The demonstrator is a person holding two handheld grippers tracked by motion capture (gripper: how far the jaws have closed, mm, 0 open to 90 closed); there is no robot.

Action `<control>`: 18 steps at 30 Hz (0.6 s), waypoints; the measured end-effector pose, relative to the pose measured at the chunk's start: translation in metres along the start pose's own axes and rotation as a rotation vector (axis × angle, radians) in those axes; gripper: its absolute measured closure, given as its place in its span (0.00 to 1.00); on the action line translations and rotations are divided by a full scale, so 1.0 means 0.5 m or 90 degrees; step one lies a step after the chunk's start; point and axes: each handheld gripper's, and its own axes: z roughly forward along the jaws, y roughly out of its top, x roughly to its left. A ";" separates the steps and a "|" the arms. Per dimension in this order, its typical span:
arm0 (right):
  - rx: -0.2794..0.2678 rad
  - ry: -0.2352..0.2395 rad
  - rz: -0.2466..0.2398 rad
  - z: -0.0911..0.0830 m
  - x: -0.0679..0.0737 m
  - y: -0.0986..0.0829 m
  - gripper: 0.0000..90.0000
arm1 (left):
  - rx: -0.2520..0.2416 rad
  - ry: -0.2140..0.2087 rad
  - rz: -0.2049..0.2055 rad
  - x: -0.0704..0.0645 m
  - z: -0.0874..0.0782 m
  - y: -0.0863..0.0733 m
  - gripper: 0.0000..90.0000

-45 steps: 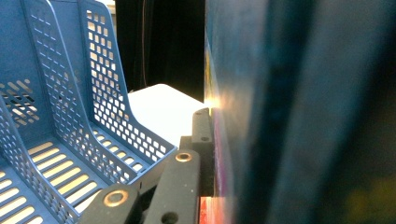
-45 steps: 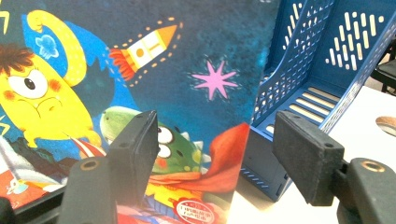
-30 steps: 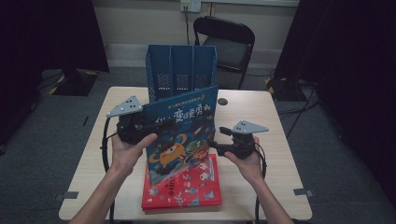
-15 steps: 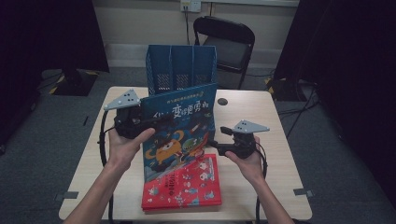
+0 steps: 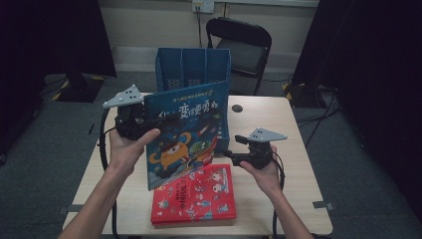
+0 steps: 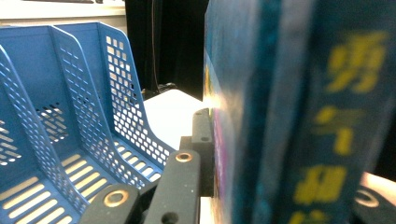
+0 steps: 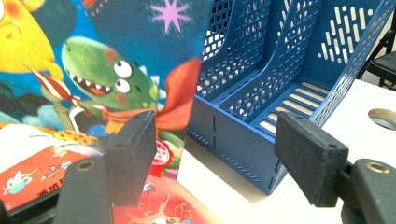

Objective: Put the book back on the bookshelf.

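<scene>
Above the table (image 5: 293, 124), in front of the blue file rack (image 5: 194, 69), my left gripper (image 5: 149, 127) holds the blue picture book (image 5: 186, 137) raised and tilted. Its jaws are clamped on the book's left edge; in the left gripper view one black jaw presses flat against the cover (image 6: 224, 140), and the rack's compartments (image 6: 70, 116) stand just beside it. The lower corner of the book hangs over the red book (image 5: 196, 194), which lies flat on the table near me. My right gripper (image 5: 230, 155) is low at the right side of the blue book, near its edge, and its jaws stand wide apart with nothing between them. In the right gripper view I see the green dinosaur (image 7: 102, 74) on the cover.
</scene>
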 end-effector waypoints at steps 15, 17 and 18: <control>0.003 0.004 0.003 0.002 -0.002 -0.001 0.33 | -0.017 0.031 -0.006 0.028 -0.014 0.031 0.93; 0.003 0.003 0.004 0.002 -0.002 -0.001 0.33 | -0.019 0.041 -0.006 0.032 -0.017 0.039 0.93; 0.003 0.003 0.003 0.002 -0.001 -0.001 0.33 | -0.019 0.046 -0.006 0.033 -0.018 0.041 0.93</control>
